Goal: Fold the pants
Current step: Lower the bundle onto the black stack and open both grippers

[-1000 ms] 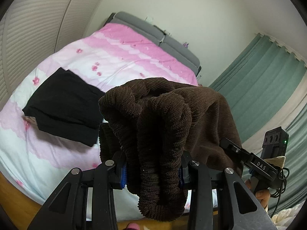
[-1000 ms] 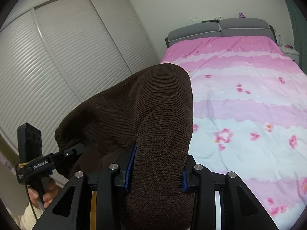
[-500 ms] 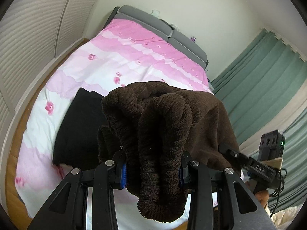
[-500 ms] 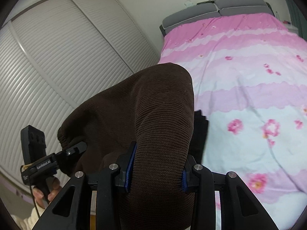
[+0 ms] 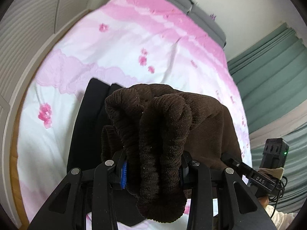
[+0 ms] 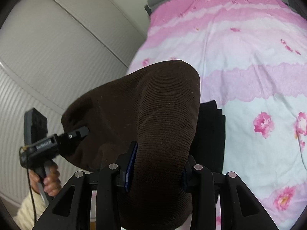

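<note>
A bed fills most of both views, spread with a pink-and-white cover printed with pink flowers and scalloped lace-like bands. At its far end stands a grey padded headboard against a pale wall. On the side of the bed seen at left in both views runs a wall of white ribbed sliding doors, with a strip of wooden floor showing between them and the bed in the left wrist view. On the opposite side of the bed hang green curtains.

The brown corduroy pants hang bunched above the near end of the bed, held up off the cover between the two grippers. The left gripper has its jaws closed narrowly on a thick wad of the brown fabric, the blue pads pressing into it. The right gripper likewise has its jaws clamped on a rounded fold of the same pants.

Beneath the pants, a black folded garment lies flat on the near part of the bed. A hand with a cream sleeve grips the left gripper's handle.
</note>
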Demonstrator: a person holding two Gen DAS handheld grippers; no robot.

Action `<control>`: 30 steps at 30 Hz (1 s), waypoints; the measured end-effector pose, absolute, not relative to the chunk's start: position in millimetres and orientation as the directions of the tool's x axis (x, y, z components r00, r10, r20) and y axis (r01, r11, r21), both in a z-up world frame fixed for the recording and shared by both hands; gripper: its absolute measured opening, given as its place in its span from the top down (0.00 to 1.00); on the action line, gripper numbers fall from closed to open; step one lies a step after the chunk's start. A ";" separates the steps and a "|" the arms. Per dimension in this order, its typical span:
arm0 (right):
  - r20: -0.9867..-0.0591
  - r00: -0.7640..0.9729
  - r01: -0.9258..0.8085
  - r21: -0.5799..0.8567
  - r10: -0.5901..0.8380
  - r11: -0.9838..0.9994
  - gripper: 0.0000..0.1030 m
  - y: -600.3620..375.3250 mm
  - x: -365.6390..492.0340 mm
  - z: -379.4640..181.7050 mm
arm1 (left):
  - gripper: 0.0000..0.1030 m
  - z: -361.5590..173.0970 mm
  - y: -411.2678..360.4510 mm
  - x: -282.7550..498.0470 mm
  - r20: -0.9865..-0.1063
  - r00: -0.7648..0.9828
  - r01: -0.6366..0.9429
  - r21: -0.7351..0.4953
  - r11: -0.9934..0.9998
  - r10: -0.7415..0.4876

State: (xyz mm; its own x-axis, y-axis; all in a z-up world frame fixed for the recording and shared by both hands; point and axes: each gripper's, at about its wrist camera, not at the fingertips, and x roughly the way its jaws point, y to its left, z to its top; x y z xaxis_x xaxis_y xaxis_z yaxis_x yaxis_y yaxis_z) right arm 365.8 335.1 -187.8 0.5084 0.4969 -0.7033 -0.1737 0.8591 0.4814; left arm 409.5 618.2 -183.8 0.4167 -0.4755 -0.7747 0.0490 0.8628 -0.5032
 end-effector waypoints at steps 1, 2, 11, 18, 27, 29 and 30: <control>-0.716 0.502 -0.166 0.471 0.486 0.866 0.63 335.8 371.4 -195.2 | 0.63 -193.2 618.5 415.1 -0.786 0.400 0.043 -0.498 0.866 -0.472; -0.727 0.495 -0.160 0.462 0.475 0.873 0.63 336.5 377.3 -202.9 | 0.61 -204.4 619.0 419.9 -0.799 0.379 0.035 -0.492 0.870 -0.467; -0.793 0.459 -0.128 0.387 0.400 0.913 0.43 338.1 391.5 -233.8 | 0.28 -221.2 628.0 430.1 -0.889 0.311 0.090 -0.324 0.942 -0.336; -0.835 0.486 -0.120 0.229 0.258 0.966 0.23 339.4 387.4 -223.5 | 0.23 -208.0 623.6 424.9 -0.920 0.322 0.113 -0.197 0.974 -0.224; -0.820 0.519 -0.125 0.206 0.241 0.970 0.23 326.1 356.5 -188.2 | 0.15 -129.7 590.5 377.4 -0.851 0.473 0.150 -0.178 0.973 -0.229; -0.808 0.540 -0.138 0.191 0.236 0.972 0.23 322.4 342.2 -174.1 | 0.15 -111.1 572.8 358.2 -0.832 0.530 0.147 -0.098 0.984 -0.162; -0.803 0.551 -0.144 0.179 0.229 0.973 0.22 320.0 334.2 -166.7 | 0.14 -102.6 562.4 346.5 -0.820 0.559 0.145 -0.049 0.988 -0.123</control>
